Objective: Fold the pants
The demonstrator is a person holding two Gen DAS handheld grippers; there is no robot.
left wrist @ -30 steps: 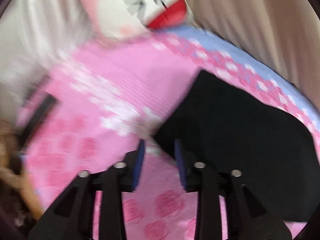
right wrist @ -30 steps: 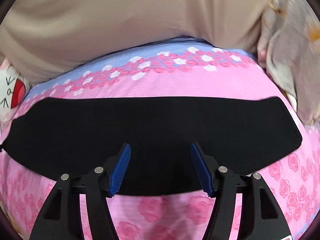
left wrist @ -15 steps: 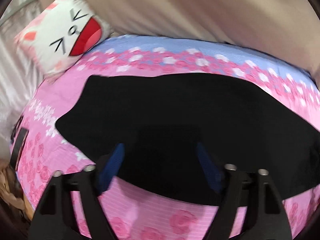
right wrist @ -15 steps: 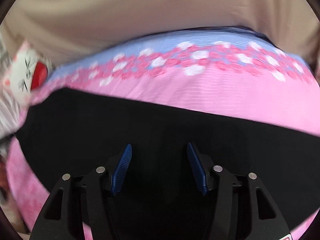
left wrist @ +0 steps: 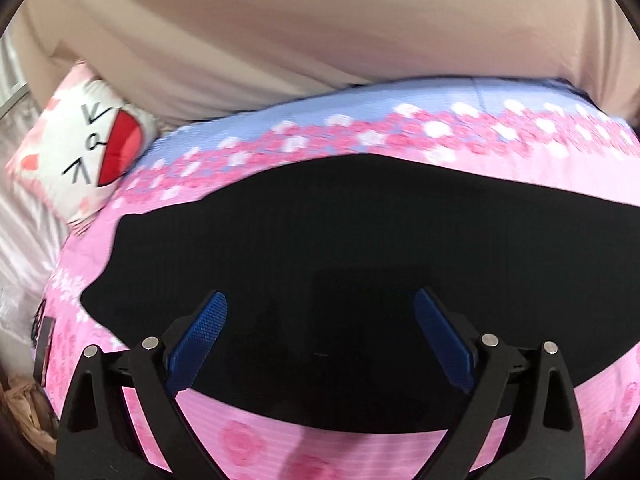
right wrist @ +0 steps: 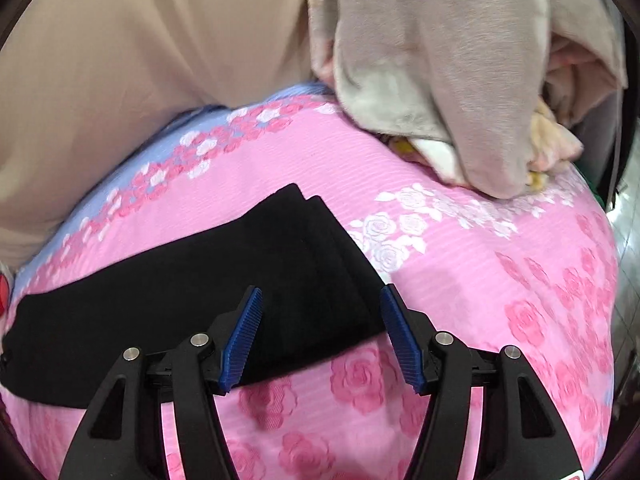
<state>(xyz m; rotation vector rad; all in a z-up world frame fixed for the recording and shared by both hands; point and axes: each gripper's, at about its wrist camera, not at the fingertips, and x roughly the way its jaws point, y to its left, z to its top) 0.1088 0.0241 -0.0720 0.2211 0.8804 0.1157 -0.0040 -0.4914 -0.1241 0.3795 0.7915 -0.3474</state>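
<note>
Lying flat across the bed (right wrist: 500, 264), the black pants (left wrist: 320, 240) stretch as a long dark strip over the pink rose-print sheet, with one squared end showing stacked layers in your right wrist view (right wrist: 308, 248). Your left tongs (left wrist: 320, 332) hang over the middle of the strip, near its front edge; their jaws have just been opening and now stand wide apart, the blue pads (left wrist: 200, 340) clear of the cloth and nothing pinched between them. Your right tongs (right wrist: 320, 328) hover over the layered end, at its near corner; their jaws have just been closing a little, yet they are parted, with the fabric below the gap and the pads not pressing it. Beyond the pants, the sheet turns to a blue band with white and pink flowers (left wrist: 400, 124). A white cat-face pillow (left wrist: 92, 148) sits at the far left corner of the bed. A crumpled grey blanket (right wrist: 460, 60) is heaped at the far right. A beige curtain (left wrist: 320, 32) hangs behind the bed.
</note>
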